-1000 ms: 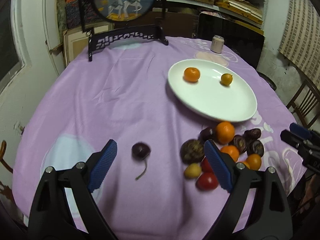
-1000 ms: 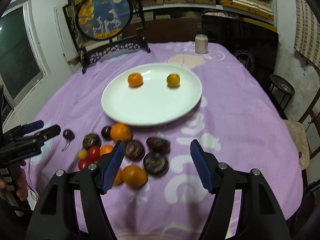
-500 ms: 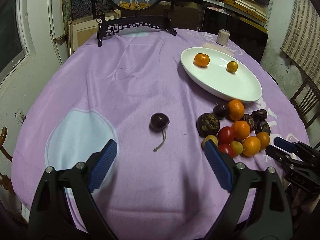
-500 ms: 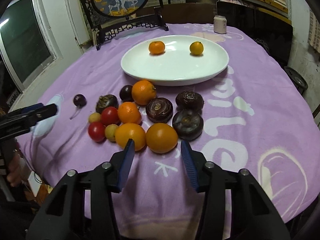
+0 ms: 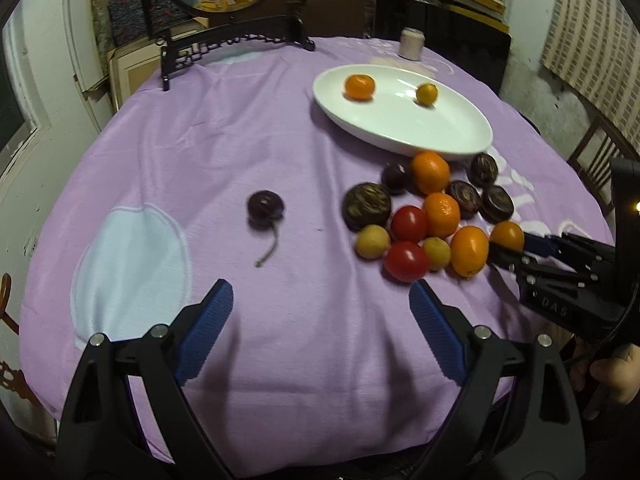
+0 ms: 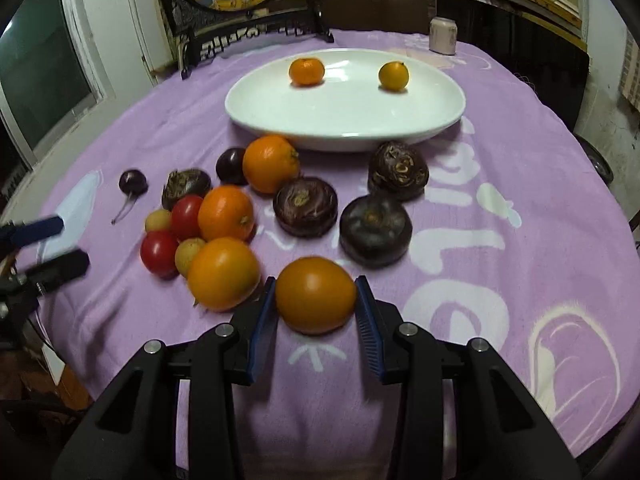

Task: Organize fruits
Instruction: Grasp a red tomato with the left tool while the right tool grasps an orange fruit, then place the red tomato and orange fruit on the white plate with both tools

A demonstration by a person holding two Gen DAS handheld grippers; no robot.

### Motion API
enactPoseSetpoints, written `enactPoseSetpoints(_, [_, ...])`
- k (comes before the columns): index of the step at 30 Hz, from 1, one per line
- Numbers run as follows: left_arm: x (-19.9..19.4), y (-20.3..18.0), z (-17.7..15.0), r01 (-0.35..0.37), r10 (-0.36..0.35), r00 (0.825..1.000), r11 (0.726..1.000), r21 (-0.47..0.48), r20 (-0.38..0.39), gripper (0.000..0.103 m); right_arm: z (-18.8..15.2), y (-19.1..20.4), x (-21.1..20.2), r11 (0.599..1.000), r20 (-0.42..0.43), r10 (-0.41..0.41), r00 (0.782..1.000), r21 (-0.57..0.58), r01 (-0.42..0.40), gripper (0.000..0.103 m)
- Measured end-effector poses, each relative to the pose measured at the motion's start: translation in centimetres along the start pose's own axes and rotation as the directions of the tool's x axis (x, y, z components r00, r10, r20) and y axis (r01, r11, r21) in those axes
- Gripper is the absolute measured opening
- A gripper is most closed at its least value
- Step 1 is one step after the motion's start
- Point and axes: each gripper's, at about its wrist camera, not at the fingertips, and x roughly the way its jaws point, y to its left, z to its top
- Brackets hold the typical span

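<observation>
My right gripper (image 6: 316, 308) has its fingers closed against both sides of an orange fruit (image 6: 315, 294) that rests on the purple cloth; the fruit also shows in the left wrist view (image 5: 507, 236). A cluster of oranges, red tomatoes, small yellow fruits and dark round fruits (image 6: 306, 206) lies beyond it. A white plate (image 6: 352, 120) holds a small orange (image 6: 306, 71) and a yellow fruit (image 6: 394, 75). My left gripper (image 5: 322, 306) is open and empty, near the table's front edge, short of a dark cherry (image 5: 265, 205) with a stem.
A round decorative screen on a black stand (image 5: 236, 40) and a small jar (image 6: 443, 35) stand at the table's far side. A dark panel (image 6: 520, 40) and a chair (image 5: 596, 160) lie to the right. A pale patch (image 5: 132, 264) marks the cloth at left.
My right gripper has moved forward and closed in around the nearest orange fruit. My left gripper has drawn back from the cherry and stayed open.
</observation>
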Motion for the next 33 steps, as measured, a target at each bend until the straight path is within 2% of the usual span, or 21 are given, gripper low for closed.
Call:
enactPoseSetpoints(4, [0.6,-1.2,0.0,0.012,-0.012,1.0,1.0,0.024,-0.024,0.092,0.5,0.0,0.5,1.0,0.018,0.007,1.0,-0.011,-0.007,0.038])
enactPoseSetpoints(6, [0.4,-1.7,0.0,0.015,-0.014,1.0,0.999,0.037,-0.02,0.092,0.4,-0.3,-0.2,0.999,0.029,0.035,0.999,0.01,-0.035,0.038])
enactPoseSetpoints(11, [1.0,-2.7,0.1,0.015,-0.014,1.0,0.998,0.055,-0.024,0.09,-0.3,-0.9,-2.2,0.999,0.056,0.027,0.998,0.02,-0.028,0.038])
enactPoseSetpoints(13, [2.0,-3.1,0.1,0.02,-0.018,0.999,0.998,0.061,-0.048,0.081,-0.7,-1.5,-2.9,0.999,0.062,0.03,0.998,0.042,-0.033,0.038])
enactPoseSetpoints(15, [2.9,-3.4,0.1,0.041,-0.036,0.996,0.997,0.059,-0.078,0.061,-1.2,-2.1,-3.4,0.997,0.067,0.033,0.997,0.064,-0.038,0.038])
enactPoseSetpoints(17, [4.0,-3.9,0.2,0.053,-0.047,0.994,0.997,0.055,-0.103,0.058,-1.5,-2.6,-3.7,0.996,0.07,0.034,0.997,0.079,-0.039,0.038])
enactPoseSetpoints(19, [4.6,-4.2,0.4,0.032,-0.027,0.995,0.998,0.057,-0.095,0.058,-1.7,-3.1,-3.7,0.994,0.07,0.041,0.997,0.094,-0.047,0.038])
enactPoseSetpoints(22, [5.1,-4.2,0.9,0.039,-0.036,0.996,0.998,0.039,-0.085,0.058,-1.9,-3.4,-3.5,0.994,0.064,0.047,0.997,0.1,-0.053,0.038])
enactPoseSetpoints(25, [5.5,-4.4,1.3,0.043,-0.04,0.996,0.999,0.033,-0.082,0.048,-2.1,-3.6,-3.3,0.992,0.059,0.057,0.997,0.108,-0.063,0.038])
enactPoseSetpoints(27, [5.4,-4.6,1.3,0.041,-0.038,0.996,0.998,0.037,-0.079,0.034,-2.2,-3.7,-3.3,0.992,0.058,0.061,0.996,0.111,-0.067,0.038])
enactPoseSetpoints(33, [4.6,-4.0,1.3,0.056,-0.055,0.996,0.998,0.013,-0.074,0.032,-2.3,-3.9,-3.3,0.989,0.062,0.074,0.995,0.122,-0.081,0.038])
